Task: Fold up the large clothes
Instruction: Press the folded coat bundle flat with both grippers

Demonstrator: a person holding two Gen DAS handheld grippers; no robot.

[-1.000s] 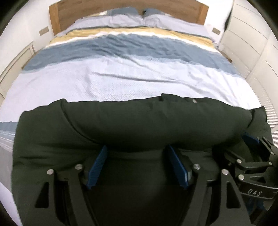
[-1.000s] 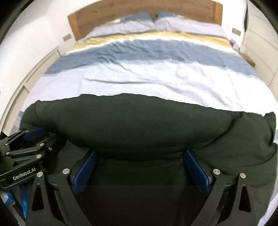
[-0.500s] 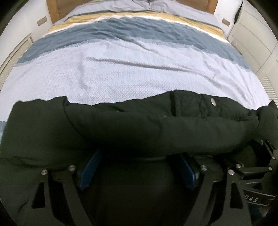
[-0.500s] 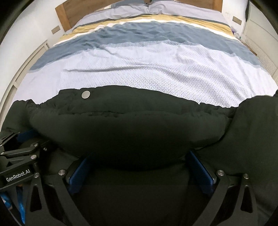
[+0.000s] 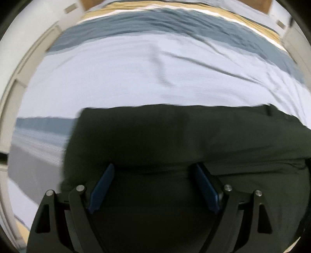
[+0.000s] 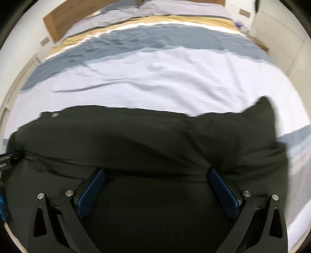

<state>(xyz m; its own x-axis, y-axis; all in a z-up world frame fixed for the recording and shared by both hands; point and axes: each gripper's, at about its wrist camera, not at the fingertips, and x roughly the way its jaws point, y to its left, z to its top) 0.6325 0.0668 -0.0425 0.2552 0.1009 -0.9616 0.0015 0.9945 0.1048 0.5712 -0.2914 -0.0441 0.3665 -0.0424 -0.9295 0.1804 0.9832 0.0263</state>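
On the striped bed [image 5: 136, 74], both the left gripper [image 5: 153, 171] and right gripper [image 6: 157, 175] stand spread over the dark jacket [image 6: 147, 136].

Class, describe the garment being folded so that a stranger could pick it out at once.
Find the big bed with striped bedding. At its near end lies a bulky, very dark padded jacket. It is the only dark, puffy thing on pale covers, with a small round snap.

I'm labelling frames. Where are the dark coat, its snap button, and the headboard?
dark coat [image 5: 175, 132], left wrist view, its broad top.
snap button [image 6: 54, 115], right wrist view, its face.
headboard [image 6: 64, 18], right wrist view, wooden panel.
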